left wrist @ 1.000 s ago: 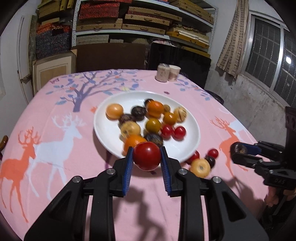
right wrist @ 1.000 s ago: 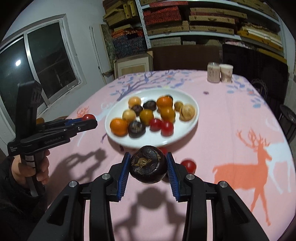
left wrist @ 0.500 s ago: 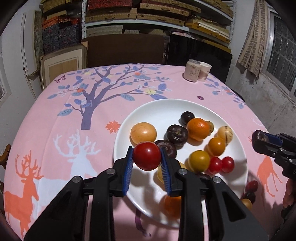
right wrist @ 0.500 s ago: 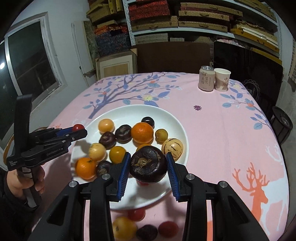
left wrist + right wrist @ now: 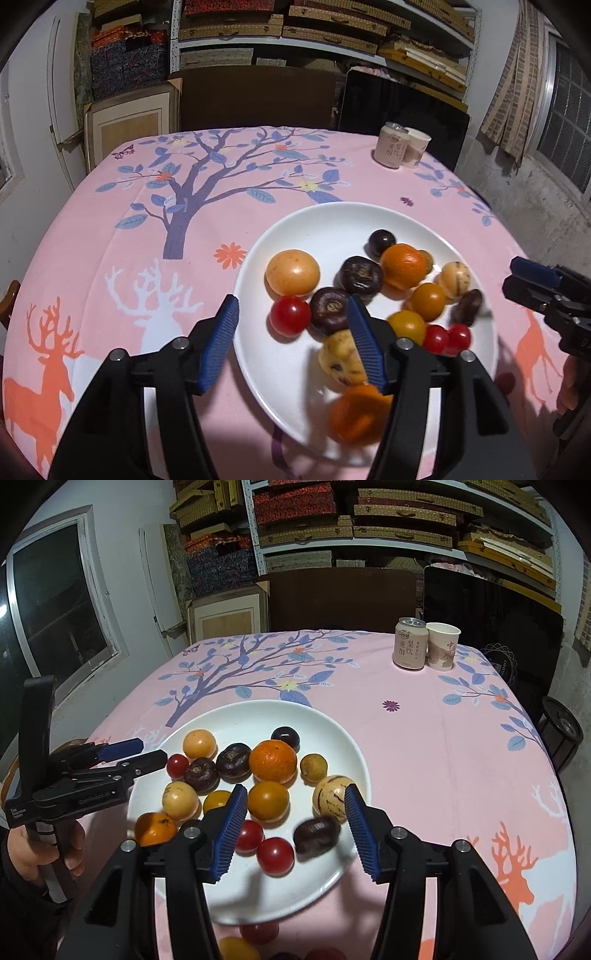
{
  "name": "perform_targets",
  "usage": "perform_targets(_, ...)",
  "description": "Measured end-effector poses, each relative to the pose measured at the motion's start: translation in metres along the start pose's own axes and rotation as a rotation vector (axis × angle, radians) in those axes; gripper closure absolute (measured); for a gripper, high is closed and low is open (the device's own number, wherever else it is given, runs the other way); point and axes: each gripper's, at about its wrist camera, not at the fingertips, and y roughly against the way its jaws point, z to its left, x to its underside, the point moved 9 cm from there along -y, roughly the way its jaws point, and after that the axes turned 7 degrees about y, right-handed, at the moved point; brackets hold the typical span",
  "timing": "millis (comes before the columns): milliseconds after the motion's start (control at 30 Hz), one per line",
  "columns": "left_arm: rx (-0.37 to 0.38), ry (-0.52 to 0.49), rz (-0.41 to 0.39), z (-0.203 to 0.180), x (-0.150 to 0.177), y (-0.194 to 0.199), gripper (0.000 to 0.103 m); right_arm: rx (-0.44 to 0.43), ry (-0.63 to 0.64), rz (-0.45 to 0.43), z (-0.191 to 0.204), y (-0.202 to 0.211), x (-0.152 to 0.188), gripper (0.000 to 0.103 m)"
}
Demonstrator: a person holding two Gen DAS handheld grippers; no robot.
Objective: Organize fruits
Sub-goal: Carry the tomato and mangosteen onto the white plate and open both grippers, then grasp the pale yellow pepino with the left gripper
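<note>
Left wrist view: the left gripper (image 5: pixel 291 328) hangs over the near-left part of the white plate (image 5: pixel 332 221), its jaws opening and gripping nothing. A red tomato (image 5: pixel 290 315) lies free on the plate between the blue pads, beside a dark round fruit (image 5: pixel 330 309). More fruit fills the plate's middle: a pale orange fruit (image 5: pixel 292 272), an orange (image 5: pixel 403 265), a small dark plum (image 5: pixel 381 242) and others. The plate sits toward the right side of the desk (image 5: pixel 110 229); a can (image 5: pixel 393 149) and paper cup (image 5: pixel 415 152) stand at the far-right corner.

Right wrist view: the right gripper (image 5: pixel 295 823) hovers over the plate's near edge, jaws opening and empty. A dark wrinkled fruit (image 5: pixel 317 833), blurred, lies on the plate between the pads, next to two red tomatoes (image 5: pixel 275 856).

Most fruit looks gathered on the plate already. A few pieces are left on the desk just off the plate's near rim, a red one (image 5: pixel 258 932) and a yellow one (image 5: pixel 234 949) among them, partly hidden by the gripper.
</note>
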Motion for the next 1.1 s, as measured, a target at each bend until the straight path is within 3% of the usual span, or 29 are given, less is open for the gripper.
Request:
perform_targets(200, 0.086, -0.039, -0.048, -0.026, 0.032, 0.057, 0.015, -0.021, -0.08, -0.028, -0.012, 0.036, 0.036, 0.048)
perform_targets(433, 0.165, -0.247, 0.035, -0.097, 0.114, 0.073, 0.013, -0.017, -0.257, -0.039, -0.04, 0.05, 0.105, 0.047)
perform_targets(500, 0.15, -0.296, 0.042, -0.114, 0.129, 0.067, 0.013, -0.021, -0.286, -0.039, -0.043, 0.049, 0.118, 0.047)
perform_targets(533, 0.145, -0.316, 0.051, -0.122, 0.135, 0.062, 0.015, -0.025, -0.299, -0.036, -0.045, 0.048, 0.123, 0.047)
perform_targets(600, 0.143, -0.351, 0.075, -0.136, 0.145, 0.052, 0.029, -0.049, -0.333, -0.039, -0.048, 0.05, 0.129, 0.047)
perform_targets(700, 0.138, -0.352, 0.113, -0.147, 0.152, 0.035, 0.04, -0.072, -0.363, -0.081, -0.052, 0.057, 0.131, 0.047)
perform_targets(867, 0.131, -0.344, 0.154, -0.154, 0.157, 0.012, 0.045, -0.089, -0.387, -0.083, -0.055, 0.057, 0.133, 0.047)
perform_targets(933, 0.158, -0.326, 0.179, -0.156, 0.159, 0.008, 0.053, -0.09, -0.382, -0.083, -0.054, 0.057, 0.132, 0.047)
perform_targets(967, 0.174, -0.328, 0.176, -0.158, 0.159, 0.01, 0.062, -0.091, -0.379, -0.084, -0.053, 0.056, 0.132, 0.047)
perform_targets(1100, 0.202, -0.317, 0.167, -0.156, 0.161, 0.022, 0.062, -0.092, -0.366, -0.079, -0.051, 0.057, 0.132, 0.047)
